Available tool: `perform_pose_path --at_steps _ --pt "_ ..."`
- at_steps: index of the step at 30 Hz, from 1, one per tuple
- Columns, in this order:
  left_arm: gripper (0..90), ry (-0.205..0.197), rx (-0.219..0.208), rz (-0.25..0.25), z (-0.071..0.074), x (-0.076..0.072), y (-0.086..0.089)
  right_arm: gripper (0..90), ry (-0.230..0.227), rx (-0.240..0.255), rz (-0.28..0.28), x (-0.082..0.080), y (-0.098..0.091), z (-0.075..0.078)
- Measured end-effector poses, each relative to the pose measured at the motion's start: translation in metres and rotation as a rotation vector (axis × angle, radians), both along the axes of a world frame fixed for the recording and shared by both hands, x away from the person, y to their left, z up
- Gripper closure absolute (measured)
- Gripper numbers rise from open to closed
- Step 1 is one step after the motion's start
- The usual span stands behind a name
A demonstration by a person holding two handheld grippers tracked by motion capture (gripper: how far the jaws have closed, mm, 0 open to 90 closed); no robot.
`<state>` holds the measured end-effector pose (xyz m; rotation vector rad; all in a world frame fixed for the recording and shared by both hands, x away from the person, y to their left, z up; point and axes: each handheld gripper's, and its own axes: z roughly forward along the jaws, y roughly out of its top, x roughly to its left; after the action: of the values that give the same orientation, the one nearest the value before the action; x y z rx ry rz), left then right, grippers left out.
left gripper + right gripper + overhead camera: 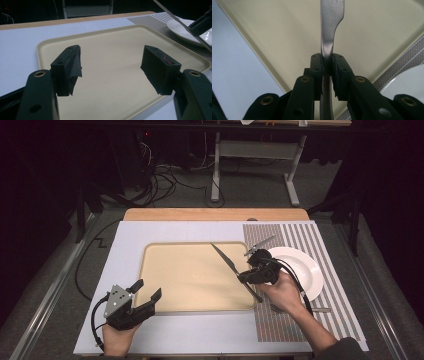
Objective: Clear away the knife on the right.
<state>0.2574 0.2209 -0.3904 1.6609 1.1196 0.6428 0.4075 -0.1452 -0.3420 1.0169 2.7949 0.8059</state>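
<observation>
A steel table knife (227, 260) hangs slanted over the right end of the cream tray (170, 270), its tip pointing to the far left. My right gripper (248, 276) is shut on it near the handle. In the right gripper view the pads (316, 66) clamp the knife (331, 17) on both sides, and its blade runs up over the tray (274, 30). My left gripper (148, 289) rests at the tray's near left corner, open. In the left gripper view its jaws (111, 62) stand wide apart with nothing between them over the tray (112, 45).
A white plate (305, 270) sits on a striped placemat (320, 240) right of the tray, with a fork (260, 244) at its far left edge. A thin grey utensil (320, 309) lies on the mat near my right forearm. White board covers the table.
</observation>
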Motion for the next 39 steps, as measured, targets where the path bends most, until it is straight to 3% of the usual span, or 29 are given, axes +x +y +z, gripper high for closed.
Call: perform_pose_path --at_steps 24,39 --pt "33.0 0.003 0.0 -0.001 0.0 0.0 0.0 80.7 0.068 -0.01 -0.052 0.022 0.025 -0.036" --pt "33.0 0.005 0.006 -0.007 -0.001 0.001 0.0 80.7 0.03 -0.065 -0.084 0.025 0.034 -0.058"
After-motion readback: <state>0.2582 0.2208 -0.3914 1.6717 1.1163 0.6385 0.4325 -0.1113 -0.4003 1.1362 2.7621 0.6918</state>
